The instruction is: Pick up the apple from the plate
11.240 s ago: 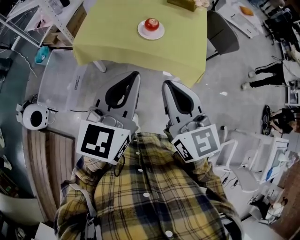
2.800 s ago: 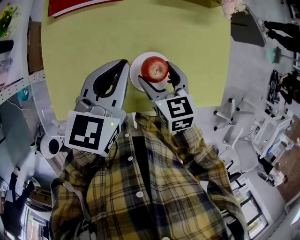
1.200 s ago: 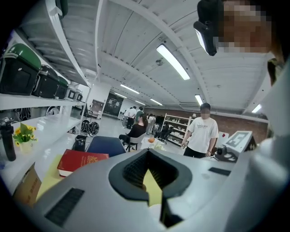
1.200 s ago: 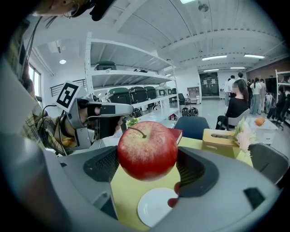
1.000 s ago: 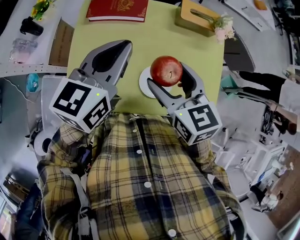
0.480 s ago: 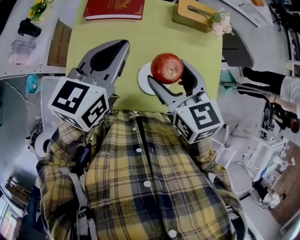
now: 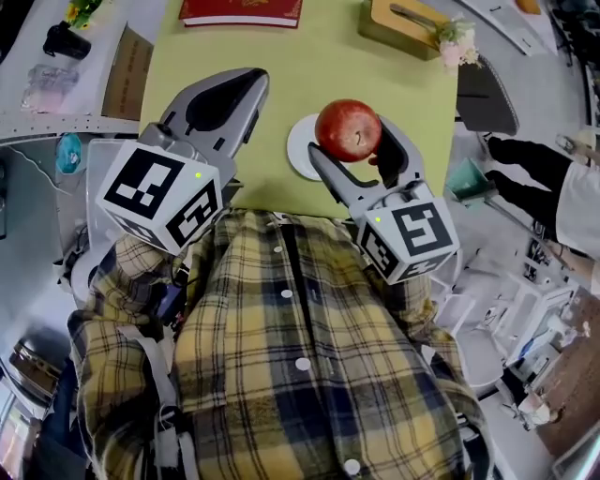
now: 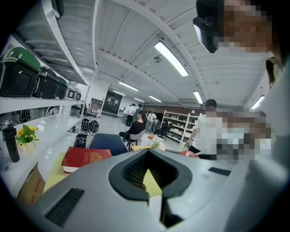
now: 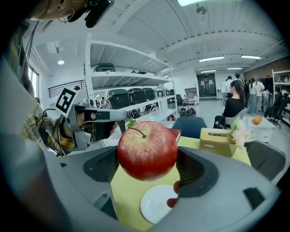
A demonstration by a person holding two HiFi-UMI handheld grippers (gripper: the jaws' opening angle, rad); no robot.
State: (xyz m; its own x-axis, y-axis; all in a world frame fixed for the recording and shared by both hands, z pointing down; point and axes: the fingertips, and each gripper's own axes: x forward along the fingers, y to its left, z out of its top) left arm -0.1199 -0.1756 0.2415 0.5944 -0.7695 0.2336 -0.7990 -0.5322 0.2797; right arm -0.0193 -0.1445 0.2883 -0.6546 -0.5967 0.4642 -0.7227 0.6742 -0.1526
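One table under a yellow-green cloth (image 7: 281,56) fills the top of the head view. Two grippers reach over its near edge. The left gripper (image 7: 255,79) has its jaws pressed together with nothing between them. The right gripper (image 7: 349,141) is clamped on the fruit from both sides. At the far edge lie one red book (image 7: 242,11) and one wooden tissue box (image 7: 403,23), well apart. One white plate (image 9: 156,204) sits near the front edge. The single red apple (image 9: 147,149) hangs in the air above that plate, clear of it, stem up.
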